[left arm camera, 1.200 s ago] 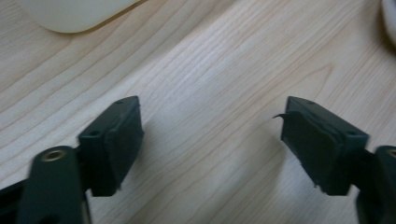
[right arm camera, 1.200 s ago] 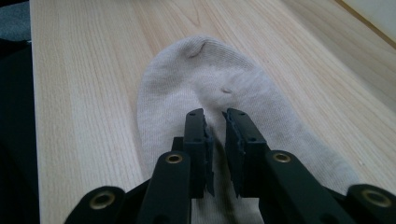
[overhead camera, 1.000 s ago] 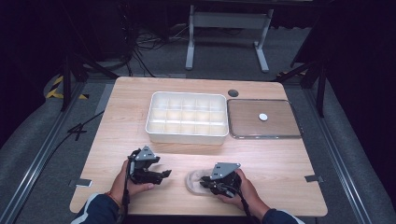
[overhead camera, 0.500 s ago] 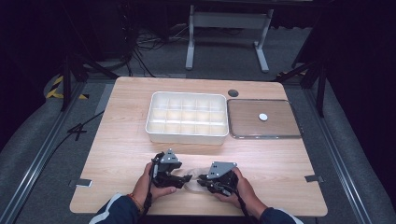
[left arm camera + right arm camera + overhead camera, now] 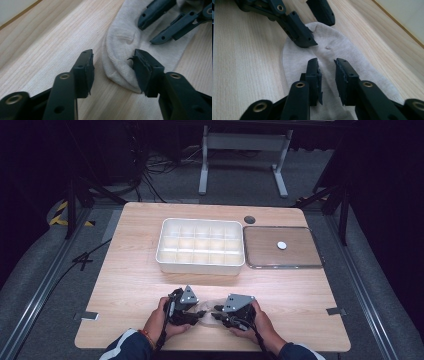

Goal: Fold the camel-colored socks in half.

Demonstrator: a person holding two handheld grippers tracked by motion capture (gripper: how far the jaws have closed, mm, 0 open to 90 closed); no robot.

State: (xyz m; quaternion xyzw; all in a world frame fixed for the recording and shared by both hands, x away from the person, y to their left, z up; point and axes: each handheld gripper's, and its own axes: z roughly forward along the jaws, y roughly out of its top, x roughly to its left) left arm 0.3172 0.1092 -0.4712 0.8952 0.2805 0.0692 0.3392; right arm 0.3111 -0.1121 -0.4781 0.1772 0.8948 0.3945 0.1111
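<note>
Pale sock (image 5: 342, 65) flat on bench (image 5: 135, 285), toe between closing left hand-held gripper (image 5: 113, 72), middle beneath right hand-held gripper (image 5: 326, 75), parted, just opening.

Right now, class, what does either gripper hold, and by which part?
Nothing yet: the left gripper straddles the sock's rounded end, open; the right gripper stands open over its middle.

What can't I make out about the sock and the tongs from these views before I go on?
- Sock, high view: mostly hidden by the left tongs, the right tongs and both hands; its outline is too small to tell.
- Sock, left gripper view: far end cut off by the top edge and covered by the right tongs.
- Sock, right gripper view: near end hidden under the right tongs.
- White divided tray: any contents too small to tell.
</note>
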